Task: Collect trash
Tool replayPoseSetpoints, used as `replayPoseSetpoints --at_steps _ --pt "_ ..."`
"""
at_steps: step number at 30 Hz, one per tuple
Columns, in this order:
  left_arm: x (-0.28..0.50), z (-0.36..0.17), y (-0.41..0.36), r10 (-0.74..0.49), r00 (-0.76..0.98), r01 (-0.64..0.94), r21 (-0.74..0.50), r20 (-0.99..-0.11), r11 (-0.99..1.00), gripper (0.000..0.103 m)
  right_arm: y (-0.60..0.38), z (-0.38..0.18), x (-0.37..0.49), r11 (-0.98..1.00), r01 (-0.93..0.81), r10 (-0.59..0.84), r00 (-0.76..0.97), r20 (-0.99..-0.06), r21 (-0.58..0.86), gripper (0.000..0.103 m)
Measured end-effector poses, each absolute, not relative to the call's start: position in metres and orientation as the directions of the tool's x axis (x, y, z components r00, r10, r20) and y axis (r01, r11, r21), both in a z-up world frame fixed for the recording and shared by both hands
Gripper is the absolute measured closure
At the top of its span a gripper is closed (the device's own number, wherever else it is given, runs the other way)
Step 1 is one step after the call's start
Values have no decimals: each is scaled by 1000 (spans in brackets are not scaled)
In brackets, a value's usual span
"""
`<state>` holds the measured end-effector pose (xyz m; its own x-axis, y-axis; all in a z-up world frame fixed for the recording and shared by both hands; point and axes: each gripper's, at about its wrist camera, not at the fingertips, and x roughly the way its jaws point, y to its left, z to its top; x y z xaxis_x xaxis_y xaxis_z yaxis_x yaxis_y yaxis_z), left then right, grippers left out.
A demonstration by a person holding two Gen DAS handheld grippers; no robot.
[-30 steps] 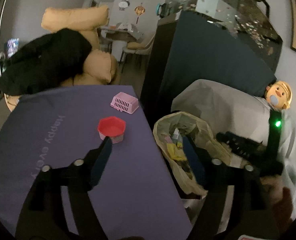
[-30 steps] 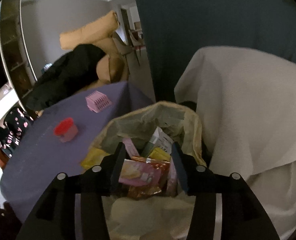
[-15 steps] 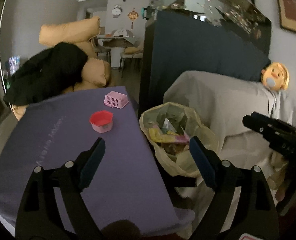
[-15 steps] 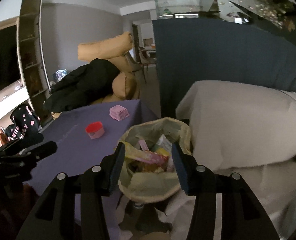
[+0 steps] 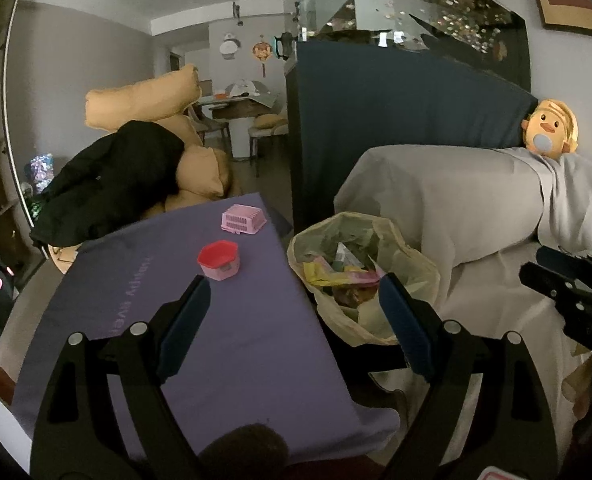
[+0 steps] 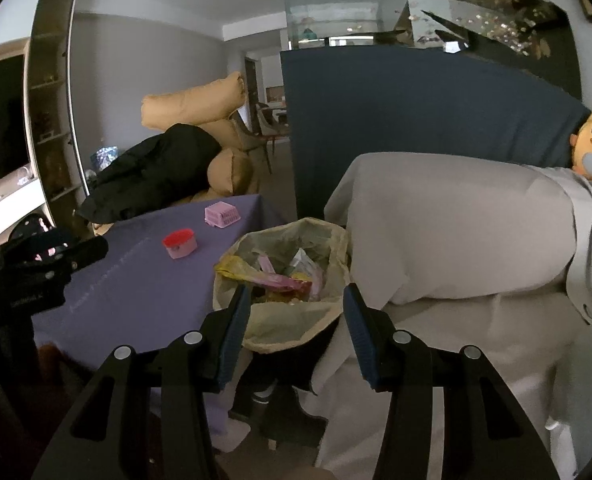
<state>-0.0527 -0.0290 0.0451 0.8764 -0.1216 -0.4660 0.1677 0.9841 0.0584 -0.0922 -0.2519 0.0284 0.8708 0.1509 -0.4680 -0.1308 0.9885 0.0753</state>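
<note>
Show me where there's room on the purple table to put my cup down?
The purple table is mostly bare. The biggest free patch is the near part, between the red-lidded box and the near edge. A smaller patch lies left of the pink basket. The trash bag beside the table's right edge is crowded with wrappers.

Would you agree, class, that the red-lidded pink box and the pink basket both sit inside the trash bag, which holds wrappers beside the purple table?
Not quite. The red-lidded pink box and the pink basket sit on the purple table, not inside the trash bag. The left wrist view shows it clearly. The rest holds: the bag holds wrappers and stands beside the table.
</note>
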Motion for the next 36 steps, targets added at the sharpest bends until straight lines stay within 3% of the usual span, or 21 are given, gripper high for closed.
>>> replayPoseSetpoints --at_steps 5,36 --pt "-55 47 -31 -71 883 128 91 -463 988 21 -253 28 -95 988 -133 156 876 -457 83 57" --pt "-57 45 -30 -85 877 143 89 -472 986 21 -252 24 -95 987 -135 162 871 -464 90 57"
